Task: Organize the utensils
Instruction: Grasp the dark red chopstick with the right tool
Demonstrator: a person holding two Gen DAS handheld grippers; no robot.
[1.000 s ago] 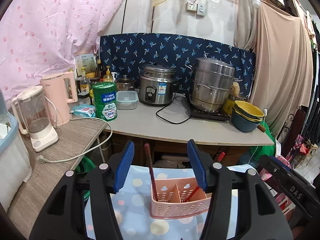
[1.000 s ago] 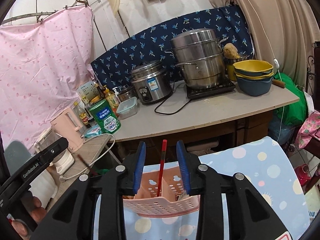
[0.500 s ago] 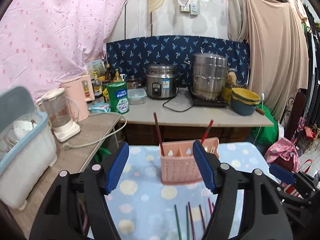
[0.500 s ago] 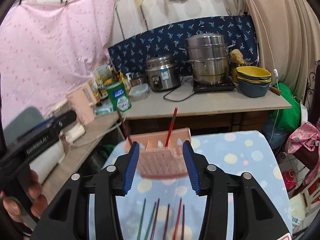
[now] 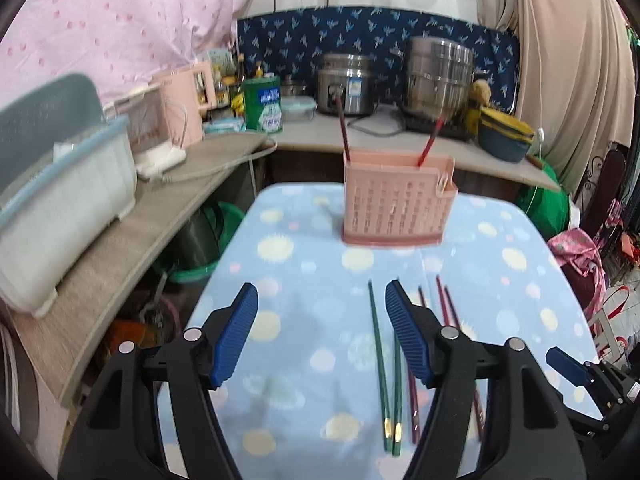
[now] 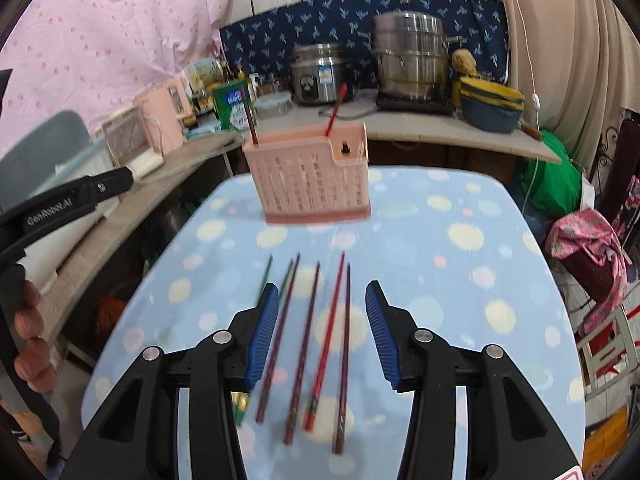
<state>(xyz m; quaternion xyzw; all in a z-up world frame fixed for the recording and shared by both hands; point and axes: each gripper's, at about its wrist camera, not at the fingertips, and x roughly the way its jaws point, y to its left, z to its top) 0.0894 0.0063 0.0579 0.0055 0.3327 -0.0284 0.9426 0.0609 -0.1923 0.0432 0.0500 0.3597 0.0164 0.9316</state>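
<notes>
Both grippers held open and empty over the chopsticks

The left gripper (image 5: 320,334) and right gripper (image 6: 320,330) have just been widened, nothing between the fingers. Chopsticks (image 6: 320,328) are laid on the bench (image 6: 460,280); two more stand in the holder (image 6: 308,176) beyond.

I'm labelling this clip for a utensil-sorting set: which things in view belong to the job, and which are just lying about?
Job:
- pink utensil holder, two chopsticks already in it
- loose chopsticks on the dotted cloth
- left gripper, right gripper, both open and empty

Lying about:
- rice cooker
- steamer pot
- green tin
- stacked bowls
</notes>
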